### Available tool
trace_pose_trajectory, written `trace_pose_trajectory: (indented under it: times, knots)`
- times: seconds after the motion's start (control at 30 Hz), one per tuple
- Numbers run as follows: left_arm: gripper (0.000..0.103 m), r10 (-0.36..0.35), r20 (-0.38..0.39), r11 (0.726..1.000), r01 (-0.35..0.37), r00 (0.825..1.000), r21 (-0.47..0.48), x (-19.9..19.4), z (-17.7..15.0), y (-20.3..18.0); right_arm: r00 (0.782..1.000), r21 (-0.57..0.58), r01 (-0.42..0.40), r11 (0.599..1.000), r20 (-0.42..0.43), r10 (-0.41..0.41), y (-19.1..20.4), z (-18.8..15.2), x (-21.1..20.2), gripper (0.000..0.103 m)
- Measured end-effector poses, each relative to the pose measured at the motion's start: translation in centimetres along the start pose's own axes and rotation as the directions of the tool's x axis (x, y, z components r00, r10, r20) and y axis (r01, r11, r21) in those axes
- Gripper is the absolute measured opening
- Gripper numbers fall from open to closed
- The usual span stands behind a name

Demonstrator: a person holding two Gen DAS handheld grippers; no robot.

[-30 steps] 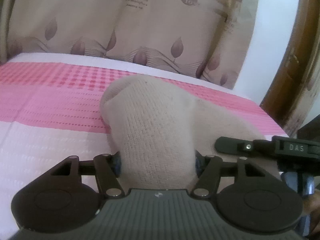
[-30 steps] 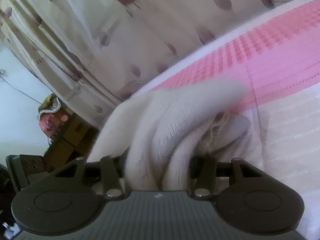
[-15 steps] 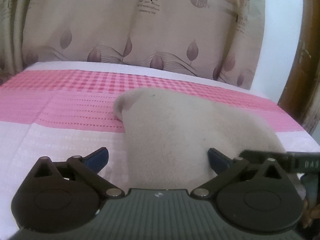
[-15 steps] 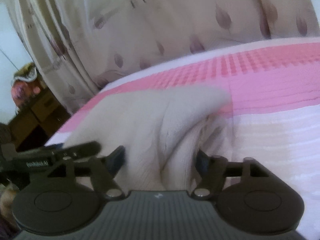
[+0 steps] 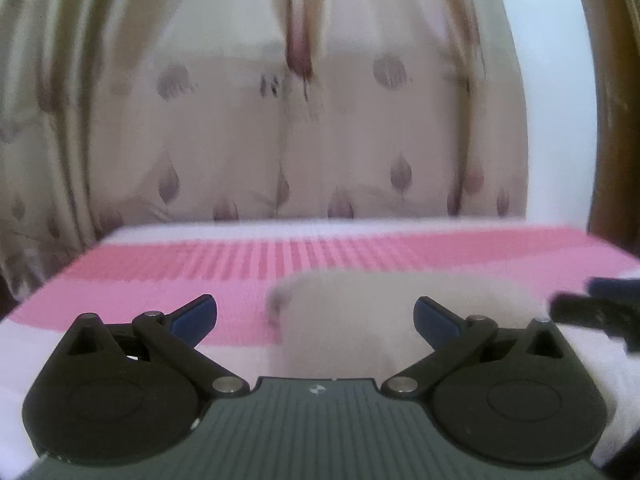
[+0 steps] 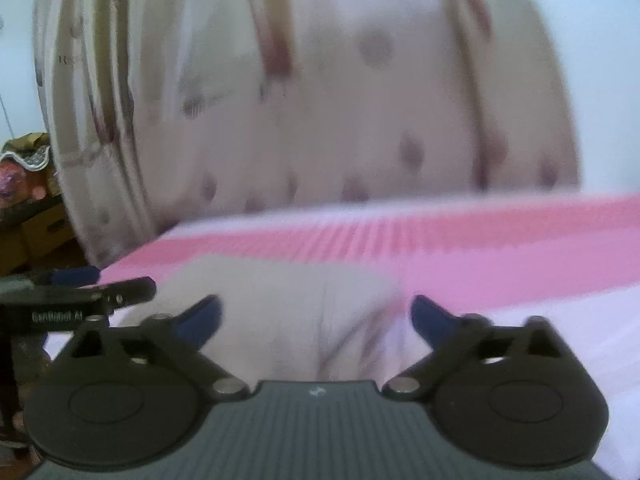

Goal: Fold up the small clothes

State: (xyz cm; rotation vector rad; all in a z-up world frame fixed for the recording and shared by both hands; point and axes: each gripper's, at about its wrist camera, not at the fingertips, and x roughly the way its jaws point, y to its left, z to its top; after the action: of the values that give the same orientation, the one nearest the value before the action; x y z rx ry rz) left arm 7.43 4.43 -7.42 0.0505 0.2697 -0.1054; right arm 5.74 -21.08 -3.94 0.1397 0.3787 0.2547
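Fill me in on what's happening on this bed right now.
A person with a handheld gripper in each hand is folding a small cream knit garment on a pink-and-white bedspread. The left gripper and the right gripper are both open, their blue-tipped fingers spread on either side of the garment, neither clamped on it. The garment lies bunched on the bedspread. Both views are motion-blurred, with a patterned curtain behind.

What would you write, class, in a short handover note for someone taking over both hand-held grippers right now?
Left hand-held gripper: open, holding nothing.
Right hand-held gripper: open, holding nothing.
The cream sock lies released on the pink-and-white bed cover, just ahead of both sets of fingers.
Done: the sock appears folded over and set down, though blur hides the detail.
Left: check that the fold is neat; no other clothes are in view.
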Motion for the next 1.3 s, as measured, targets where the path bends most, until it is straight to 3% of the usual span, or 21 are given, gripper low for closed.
trace_pose_trajectory:
  times: [0.1, 0.27, 0.37, 0.43, 0.53, 0.6, 0.8, 1.03, 1.3]
  knots:
    - [0.103, 0.054, 0.114, 0.998, -0.051, 0.992, -0.026, -1.9, 0.7, -0.8, 0.99, -0.107, 0.117, 0.987, 0.096, -0.107, 2.3, -0.6, -2.6, 0.103]
    - [0.103, 0.141, 0.144, 0.99, -0.142, 0.98, -0.002, -3.7, 2.6, -2.7, 0.93, -0.256, 0.345, 0.903, 0.22, -0.293, 6.0, -2.3, -4.9, 0.103]
    - [0.103, 0.198, 0.205, 0.98, -0.198, 0.958, -0.023, -5.6, 3.2, -3.2, 0.897, -0.336, 0.399, 0.853, 0.335, -0.287, 8.3, -3.3, -6.9, 0.103]
    - [0.103, 0.192, 0.226, 0.981, -0.19, 0.955, -0.03, -6.8, 3.7, -3.3, 0.884, -0.341, 0.419, 0.842, 0.365, -0.293, 9.3, -3.2, -7.9, 0.103]
    - [0.103, 0.125, 0.219, 0.992, -0.124, 0.968, -0.02, -7.8, 4.5, -3.3, 0.9, -0.318, 0.378, 0.87, 0.348, -0.264, 9.6, -2.4, -8.6, 0.103]
    - [0.103, 0.096, 0.207, 0.995, -0.095, 0.974, -0.013, -8.4, 4.9, -3.4, 0.899, -0.297, 0.379, 0.876, 0.341, -0.274, 9.6, -2.0, -9.0, 0.103]
    - [0.103, 0.033, 0.2, 0.999, -0.038, 0.979, 0.02, -9.4, 4.7, -3.6, 0.92, -0.238, 0.345, 0.908, 0.275, -0.278, 9.3, -1.1, -9.1, 0.103]
    - [0.103, 0.032, 0.142, 0.999, -0.027, 0.989, -0.036, -9.5, 4.0, -2.6, 0.934, -0.191, 0.326, 0.926, 0.213, -0.286, 8.9, -1.2, -9.0, 0.103]
    - [0.103, 0.025, 0.114, 0.999, -0.021, 0.993, -0.035, -8.9, 3.2, -2.1, 0.944, -0.171, 0.309, 0.936, 0.178, -0.279, 8.7, -1.4, -8.6, 0.103]
